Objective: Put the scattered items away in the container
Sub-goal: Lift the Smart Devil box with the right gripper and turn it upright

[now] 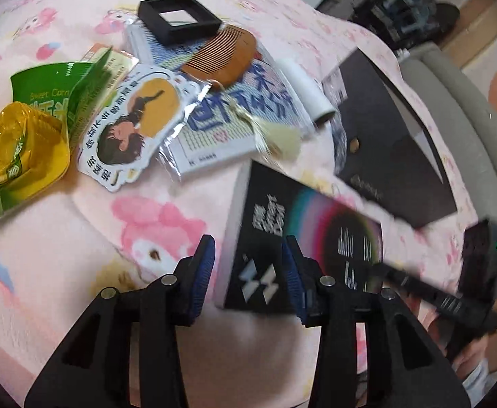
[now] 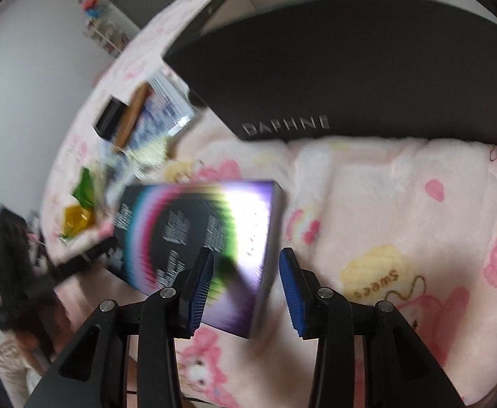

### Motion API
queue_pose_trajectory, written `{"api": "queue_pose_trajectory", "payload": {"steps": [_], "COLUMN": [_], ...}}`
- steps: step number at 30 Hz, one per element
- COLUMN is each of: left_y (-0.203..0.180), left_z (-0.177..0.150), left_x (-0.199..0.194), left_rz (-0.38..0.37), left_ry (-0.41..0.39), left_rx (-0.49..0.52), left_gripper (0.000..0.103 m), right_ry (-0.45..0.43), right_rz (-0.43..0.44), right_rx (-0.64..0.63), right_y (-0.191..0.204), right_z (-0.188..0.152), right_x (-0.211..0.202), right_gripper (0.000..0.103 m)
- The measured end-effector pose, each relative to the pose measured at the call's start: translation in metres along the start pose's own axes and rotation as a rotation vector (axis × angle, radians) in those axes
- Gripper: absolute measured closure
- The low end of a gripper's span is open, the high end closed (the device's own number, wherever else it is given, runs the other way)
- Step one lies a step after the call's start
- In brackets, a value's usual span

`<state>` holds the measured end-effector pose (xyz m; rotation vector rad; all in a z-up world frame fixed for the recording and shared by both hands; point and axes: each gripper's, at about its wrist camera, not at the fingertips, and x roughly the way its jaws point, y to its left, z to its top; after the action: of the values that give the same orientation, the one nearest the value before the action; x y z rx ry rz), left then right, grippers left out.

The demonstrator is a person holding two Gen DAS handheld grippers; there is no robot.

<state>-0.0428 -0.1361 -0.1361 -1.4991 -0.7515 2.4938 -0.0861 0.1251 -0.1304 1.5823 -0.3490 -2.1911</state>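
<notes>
One black box (image 1: 302, 255) lies between both parted, empty grippers (image 1: 248, 272) (image 2: 246, 282); far left: one comb (image 1: 221, 56), one frame (image 1: 178, 17), two snack packs (image 1: 24, 146).

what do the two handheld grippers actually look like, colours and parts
Both match: the left gripper and right gripper have matte black plastic frames with triangular cut-outs, silver round pivot pins at the joints, and two fingers faced with ribbed blue pads. In the left wrist view, a small green light glows on the other gripper's black body.
</notes>
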Motion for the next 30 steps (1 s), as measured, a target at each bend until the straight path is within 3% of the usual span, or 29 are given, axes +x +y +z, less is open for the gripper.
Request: {"api": "queue_pose_trajectory", "payload": {"steps": [5, 10, 13, 16, 19, 21, 24, 28, 30], "left_y": [-0.009, -0.01, -0.01, -0.014, -0.016, -0.009, 0.007, 0.017, 0.013], "left_z": [-0.003, -0.013, -0.017, -0.019, -0.016, -0.013, -0.017, -0.029, -0.038], "left_x": [0.005, 0.006, 0.007, 0.007, 0.003, -0.005, -0.02, -0.036, -0.042], "left_rz": [0.016, -0.118, -0.095, -0.069, -0.003, 0.031, 0.027, 0.021, 0.022], "left_ry": [0.04, 0.131, 0.15, 0.142, 0.074, 0.005, -0.014, -0.023, -0.022], "left_rx": [0.064, 0.048, 0.025, 0.026, 0.028, -0.011, -0.107, -0.177, -0.166], "left_gripper": [0.062, 0.062, 0.062, 0.062, 0.06, 0.06, 0.06, 0.06, 0.06], "right_ry": [0.002, -0.046, -0.037, -0.007, 0.028, 0.084, 0.146, 0.04, -0.009], "right_rz": [0.004, -0.043, -0.034, -0.034, -0.041, -0.002, 0.098, -0.001, 0.015], "right_rx": [-0.017, -0.023, -0.003, -0.007, -0.052, -0.09, -0.167, -0.212, -0.188], "right_y": [0.005, 0.003, -0.006, -0.009, -0.001, 0.006, 0.023, 0.026, 0.021], "right_z": [-0.002, 0.003, 0.007, 0.004, 0.0, -0.005, -0.018, -0.009, 0.004], "right_x": [0.007, -0.007, -0.008, -0.004, -0.001, -0.004, -0.009, -0.02, -0.018], "right_gripper": [0.06, 0.06, 0.06, 0.06, 0.06, 0.06, 0.06, 0.06, 0.06]}}
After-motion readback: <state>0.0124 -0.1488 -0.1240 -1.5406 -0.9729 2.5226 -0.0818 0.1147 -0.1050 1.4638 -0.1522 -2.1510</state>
